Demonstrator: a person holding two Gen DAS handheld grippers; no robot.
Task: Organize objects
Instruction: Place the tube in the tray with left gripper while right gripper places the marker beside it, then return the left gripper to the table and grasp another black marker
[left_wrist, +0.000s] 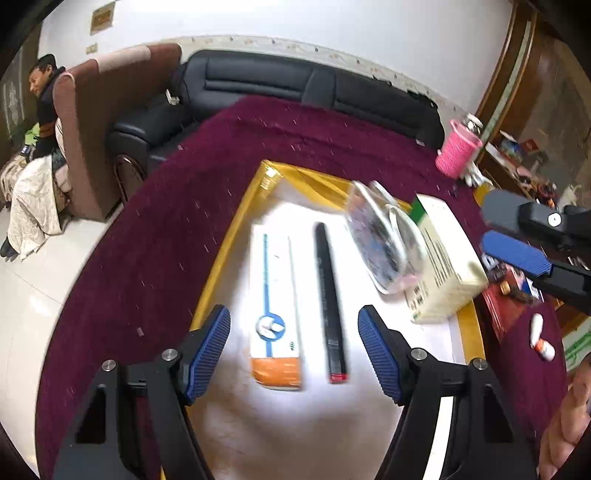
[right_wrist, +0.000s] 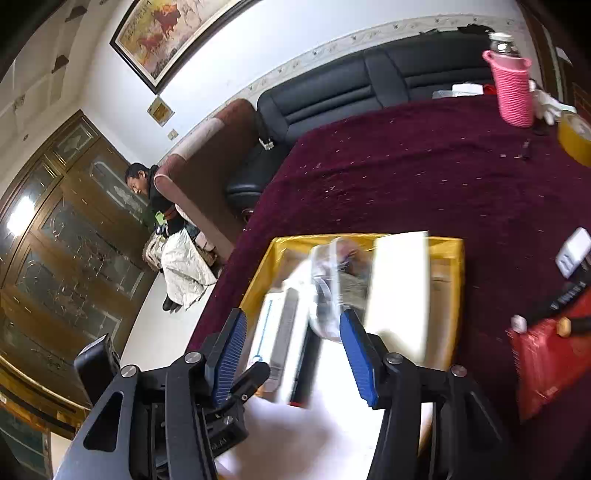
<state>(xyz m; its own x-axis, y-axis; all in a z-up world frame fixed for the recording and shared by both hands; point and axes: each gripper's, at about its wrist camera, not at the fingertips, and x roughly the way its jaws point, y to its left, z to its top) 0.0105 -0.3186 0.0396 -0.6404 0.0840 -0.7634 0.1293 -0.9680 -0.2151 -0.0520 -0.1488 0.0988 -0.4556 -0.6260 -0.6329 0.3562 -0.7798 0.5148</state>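
A yellow-rimmed tray (left_wrist: 229, 236) with a white floor lies on the maroon tablecloth. In it lie a white, blue and orange tube box (left_wrist: 275, 314), a black marker with a red end (left_wrist: 330, 306), a clear plastic case (left_wrist: 384, 240) leaning on a white and green carton (left_wrist: 443, 266). My left gripper (left_wrist: 293, 347) is open above the box and marker, holding nothing. My right gripper (right_wrist: 293, 354) is open over the tray (right_wrist: 258, 288), near the clear case (right_wrist: 328, 288) and carton (right_wrist: 400, 291); it also shows in the left wrist view (left_wrist: 517, 236).
A pink knitted bottle sleeve (left_wrist: 458, 151) stands at the table's far right. A red packet (right_wrist: 550, 365), a white charger (right_wrist: 572, 251), yellow tape roll (right_wrist: 576, 136) and a small white bottle (left_wrist: 541, 341) lie right of the tray. A black sofa (left_wrist: 295, 88) and a seated person (left_wrist: 40, 110) are behind.
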